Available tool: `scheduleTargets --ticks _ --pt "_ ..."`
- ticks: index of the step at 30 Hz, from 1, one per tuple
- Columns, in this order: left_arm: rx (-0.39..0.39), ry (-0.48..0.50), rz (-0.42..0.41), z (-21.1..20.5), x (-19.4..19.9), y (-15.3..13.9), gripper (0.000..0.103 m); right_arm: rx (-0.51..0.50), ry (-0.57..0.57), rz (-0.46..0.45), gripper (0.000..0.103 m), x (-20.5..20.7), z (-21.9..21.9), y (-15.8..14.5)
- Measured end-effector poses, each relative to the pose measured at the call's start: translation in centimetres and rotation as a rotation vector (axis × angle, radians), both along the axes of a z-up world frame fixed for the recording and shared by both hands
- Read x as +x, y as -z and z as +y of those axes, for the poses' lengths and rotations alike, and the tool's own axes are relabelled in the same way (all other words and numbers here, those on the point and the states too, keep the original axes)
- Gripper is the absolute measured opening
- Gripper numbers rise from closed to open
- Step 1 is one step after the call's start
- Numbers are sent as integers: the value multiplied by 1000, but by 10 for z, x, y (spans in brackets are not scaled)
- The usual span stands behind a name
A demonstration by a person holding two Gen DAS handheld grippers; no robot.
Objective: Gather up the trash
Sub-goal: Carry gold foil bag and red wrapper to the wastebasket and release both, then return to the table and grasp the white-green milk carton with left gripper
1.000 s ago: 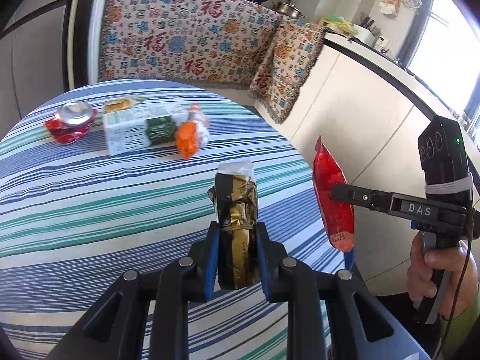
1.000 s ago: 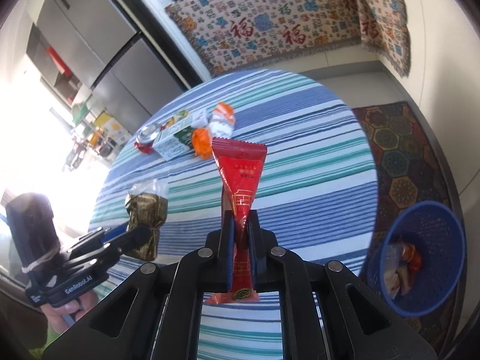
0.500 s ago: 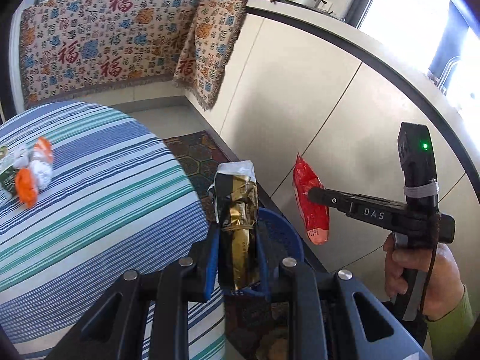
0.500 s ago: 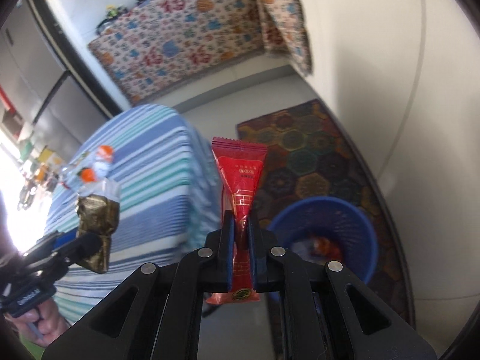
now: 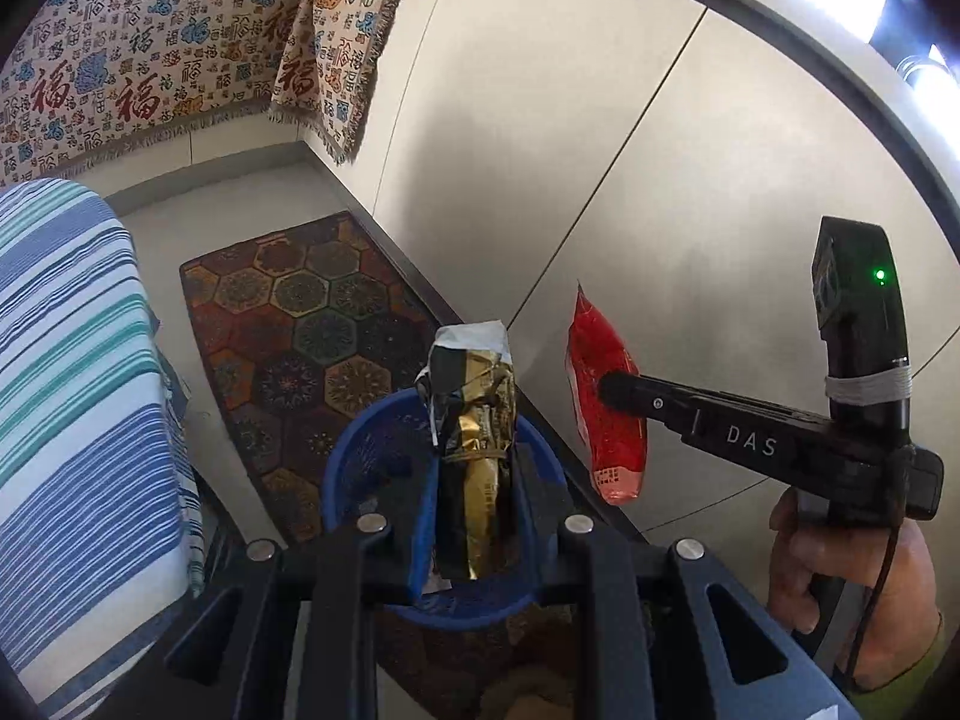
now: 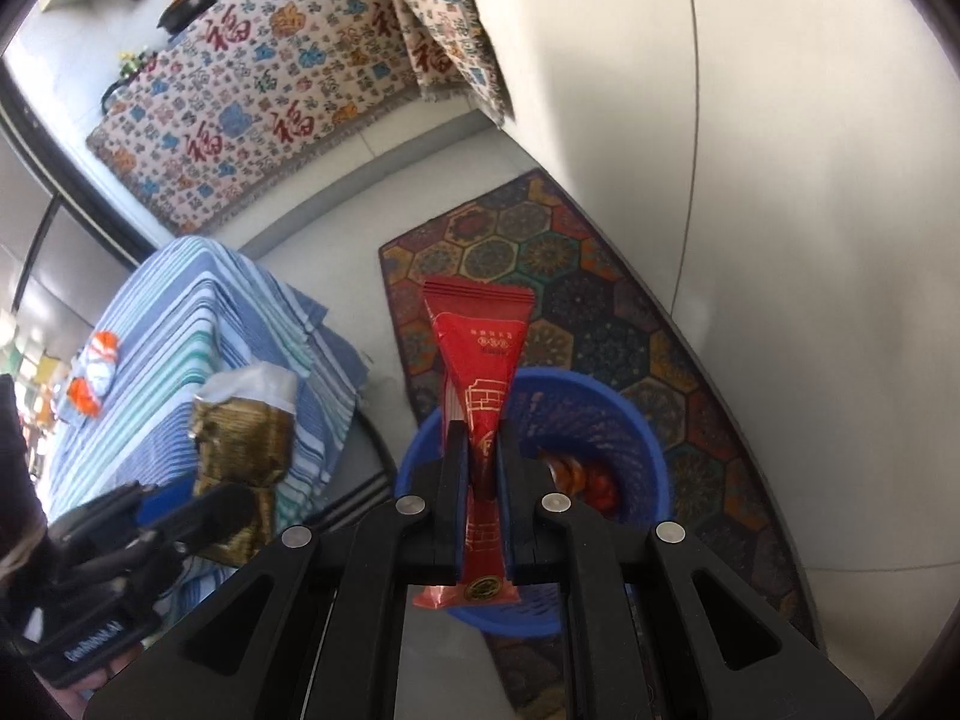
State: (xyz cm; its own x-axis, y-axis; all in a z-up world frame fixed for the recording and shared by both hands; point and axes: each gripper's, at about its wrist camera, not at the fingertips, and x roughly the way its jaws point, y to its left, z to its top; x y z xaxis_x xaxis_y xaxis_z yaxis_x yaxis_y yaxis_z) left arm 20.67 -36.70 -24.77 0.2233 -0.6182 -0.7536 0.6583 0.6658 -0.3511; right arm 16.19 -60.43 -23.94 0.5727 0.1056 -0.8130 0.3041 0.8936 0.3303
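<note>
My left gripper (image 5: 474, 474) is shut on a crumpled gold and black wrapper (image 5: 474, 420) and holds it above the blue trash basket (image 5: 360, 456) on the floor. My right gripper (image 6: 483, 450) is shut on a red snack packet (image 6: 480, 348) and holds it over the same blue basket (image 6: 630, 420), which has some trash inside. In the left wrist view the right gripper (image 5: 618, 390) with the red packet (image 5: 606, 420) hangs to the right of the basket. The gold wrapper (image 6: 243, 432) also shows at the left of the right wrist view.
The round table with a striped cloth (image 5: 72, 360) stands left of the basket; an orange and white wrapper (image 6: 96, 372) lies on it. A patterned rug (image 6: 600, 300) lies under the basket. A pale cabinet wall (image 5: 660, 180) runs along the right.
Both grippers have swung from over the table to the right and down, and both pieces of trash are now over the blue basket. Both grips are unchanged.
</note>
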Motion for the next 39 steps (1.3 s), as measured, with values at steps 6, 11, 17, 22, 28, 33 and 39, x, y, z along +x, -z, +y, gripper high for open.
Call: scheduleTargets --ticks 6,11,17,22,28,33,39 --pt "31 34 0 -23 3 18 23 59 29 51 8 -4 -15 14" --pt "39 58 -7 -37 1 29 28 66 40 60 14 -1 -20 18" --pt "78 54 -16 -52 9 40 55 62 59 44 30 -4 -23 12" --pt "53 11 -25 -35 9 27 55 33 70 8 42 -6 -21 3" --pt "15 -27 -61 19 -9 -16 55 -109 49 -66 64 -3 3 -19" --pt "21 -54 -166 98 -37 -52 65 -318 12 -195 88 -9 50 -46" --pt "109 -190 -196 215 -35 -51 66 -376 -177 -274 88 -9 143 -58"
